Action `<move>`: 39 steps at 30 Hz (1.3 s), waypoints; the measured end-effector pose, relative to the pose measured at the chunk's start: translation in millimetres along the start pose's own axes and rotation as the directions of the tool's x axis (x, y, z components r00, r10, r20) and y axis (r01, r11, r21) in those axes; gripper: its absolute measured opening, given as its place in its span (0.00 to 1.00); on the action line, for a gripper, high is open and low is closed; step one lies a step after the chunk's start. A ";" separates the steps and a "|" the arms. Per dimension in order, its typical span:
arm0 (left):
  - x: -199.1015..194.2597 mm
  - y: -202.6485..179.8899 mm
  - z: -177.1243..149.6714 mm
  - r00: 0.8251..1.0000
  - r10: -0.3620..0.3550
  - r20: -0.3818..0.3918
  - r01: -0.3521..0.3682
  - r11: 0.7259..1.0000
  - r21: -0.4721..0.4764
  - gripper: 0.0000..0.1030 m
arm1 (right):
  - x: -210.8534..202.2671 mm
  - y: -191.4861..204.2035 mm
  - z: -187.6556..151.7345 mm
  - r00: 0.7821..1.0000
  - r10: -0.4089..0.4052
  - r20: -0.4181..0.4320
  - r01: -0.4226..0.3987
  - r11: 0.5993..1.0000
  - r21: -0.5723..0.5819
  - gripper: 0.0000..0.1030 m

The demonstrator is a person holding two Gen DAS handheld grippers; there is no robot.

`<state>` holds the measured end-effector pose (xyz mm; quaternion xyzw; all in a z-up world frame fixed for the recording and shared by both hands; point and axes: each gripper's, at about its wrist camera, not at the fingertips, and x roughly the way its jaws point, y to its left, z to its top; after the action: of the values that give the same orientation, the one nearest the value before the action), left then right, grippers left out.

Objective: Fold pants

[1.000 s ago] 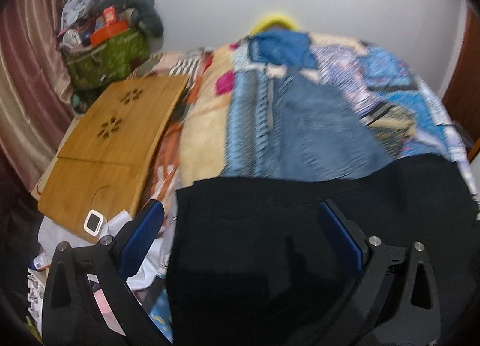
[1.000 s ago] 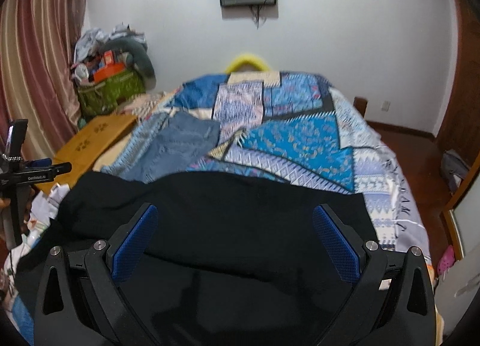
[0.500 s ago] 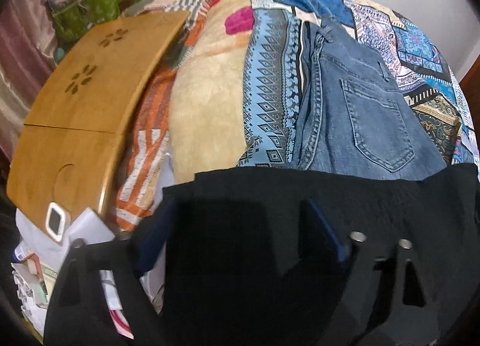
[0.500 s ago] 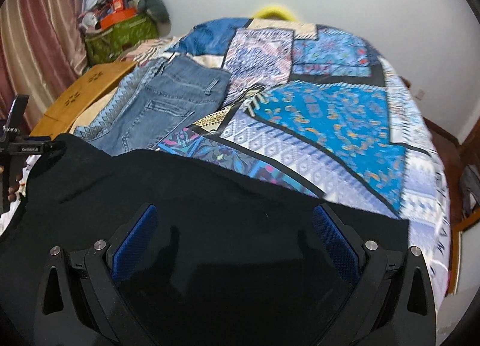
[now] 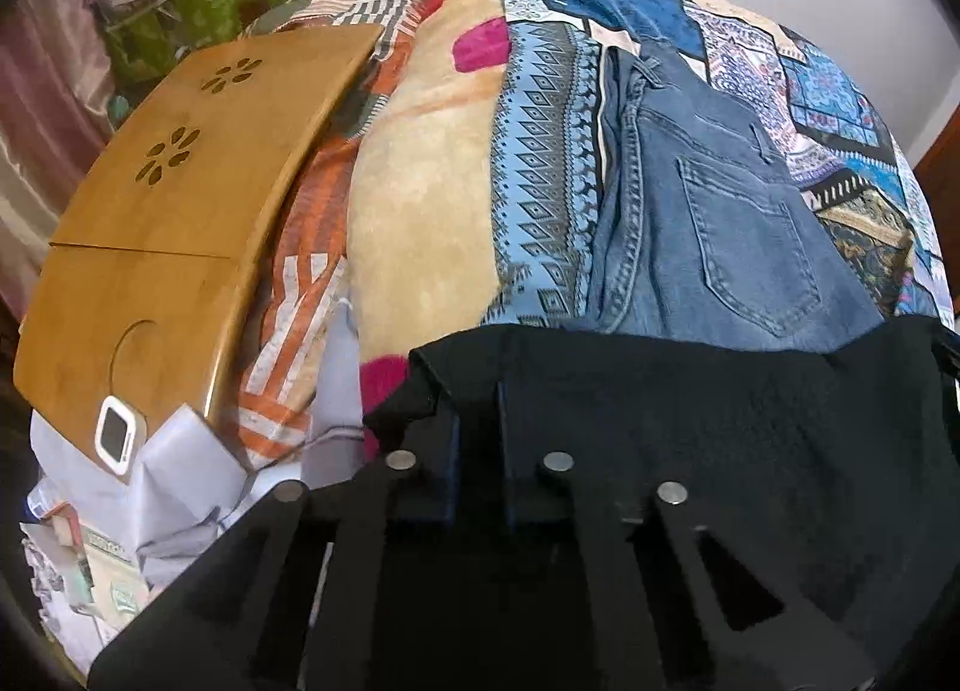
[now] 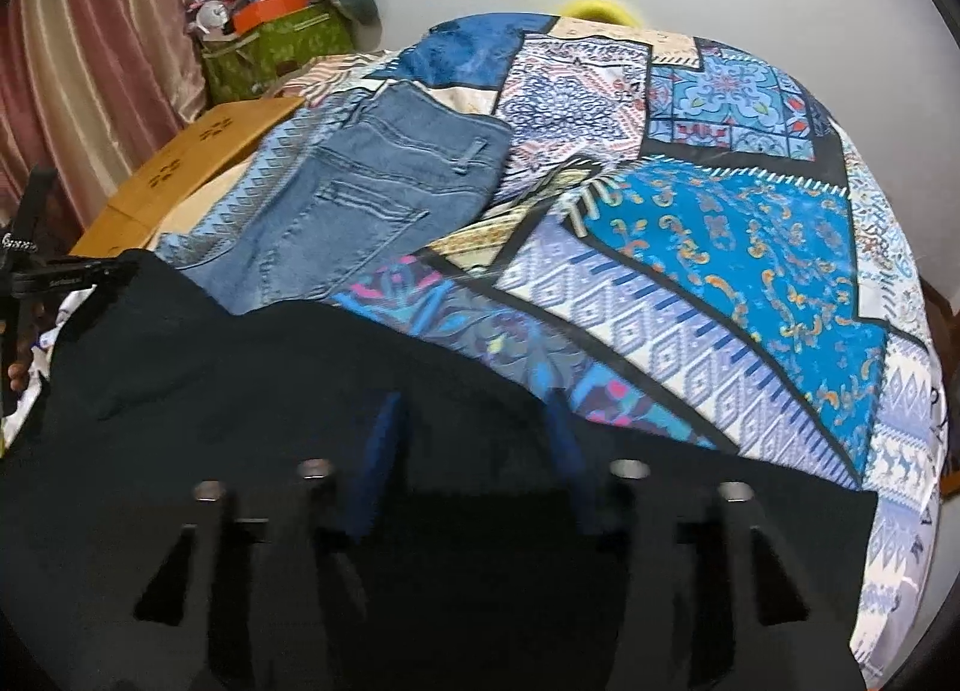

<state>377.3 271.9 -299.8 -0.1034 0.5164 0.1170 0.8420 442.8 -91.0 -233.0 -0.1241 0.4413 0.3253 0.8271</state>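
The black pants (image 5: pixel 690 391) lie across the near end of the bed (image 6: pixel 750 247), filling the lower part of both views from 4 to 8 o'clock. The left gripper (image 5: pixel 477 427) has its two fingers almost together, pinching the corner of the pants at 6 o'clock in its view. The right gripper (image 6: pixel 474 439) stands half open over the black cloth — its blue fingers (image 6: pixel 378 451) are blurred, and I cannot tell whether they have hold of anything. A pair of blue jeans (image 5: pixel 708 223) lies folded on the patterned bedspread just beyond the pants, at 1 o'clock in the left view. A wooden tray (image 5: pixel 168 223) rests beside the bed at 9 o'clock.
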 end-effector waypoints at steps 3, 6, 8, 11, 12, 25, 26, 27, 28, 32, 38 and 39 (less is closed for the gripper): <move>-12.3 -5.5 -3.7 1.000 0.011 0.018 -0.012 1.000 0.028 0.05 | -3.3 4.9 -1.4 1.000 -0.020 -0.001 0.020 1.000 -0.004 0.13; -32.5 -10.9 -1.8 0.997 0.032 0.068 -0.035 0.999 0.039 0.04 | -9.8 9.5 -4.5 1.000 -0.027 -0.005 0.027 0.999 -0.016 0.05; -51.0 -13.2 4.0 0.994 0.025 0.108 -0.029 0.999 0.044 0.04 | -17.4 12.1 -4.9 0.999 -0.044 0.010 0.044 0.999 -0.023 0.05; -73.8 -16.5 12.0 0.989 0.013 0.150 -0.020 0.999 0.045 0.04 | -37.7 10.2 0.4 0.996 -0.069 0.064 0.070 0.998 -0.007 0.05; -83.3 -18.6 14.5 0.986 0.011 0.168 -0.019 0.999 0.048 0.04 | -44.7 10.4 1.7 0.994 -0.075 0.081 0.075 0.997 0.001 0.05; -173.0 -34.5 -31.5 0.958 -0.016 0.287 -0.013 0.995 0.099 0.04 | -138.2 46.6 -23.4 0.978 -0.102 0.184 0.106 0.994 -0.014 0.05; -178.9 -33.0 -41.2 0.956 -0.015 0.293 -0.015 0.995 0.100 0.04 | -142.9 50.1 -28.3 0.978 -0.099 0.183 0.103 0.995 -0.013 0.05; -183.2 -31.7 -48.9 0.955 -0.015 0.296 -0.015 0.995 0.098 0.04 | -148.5 54.0 -35.0 0.978 -0.097 0.185 0.100 0.995 -0.012 0.05; -187.7 -29.5 -57.5 0.955 -0.014 0.297 -0.015 0.995 0.096 0.04 | -152.9 57.0 -39.9 0.978 -0.094 0.186 0.097 0.995 -0.009 0.05; -202.1 -21.7 -91.8 0.956 -0.008 0.294 -0.021 0.995 0.096 0.04 | -170.2 69.8 -68.9 0.979 -0.071 0.193 0.068 0.997 0.021 0.05; -209.1 -10.5 -136.0 0.963 -0.012 0.269 -0.006 0.998 0.065 0.04 | -182.3 92.7 -109.8 0.981 -0.048 0.187 0.042 0.998 0.036 0.05; -208.5 -7.7 -144.4 0.965 -0.015 0.260 0.001 0.999 0.054 0.04 | -183.4 96.0 -116.8 0.982 -0.044 0.186 0.037 0.999 0.040 0.05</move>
<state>166.0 203.2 -177.3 -0.0669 0.4038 0.1123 0.9055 231.7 -154.4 -144.2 -0.0871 0.3652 0.3105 0.8733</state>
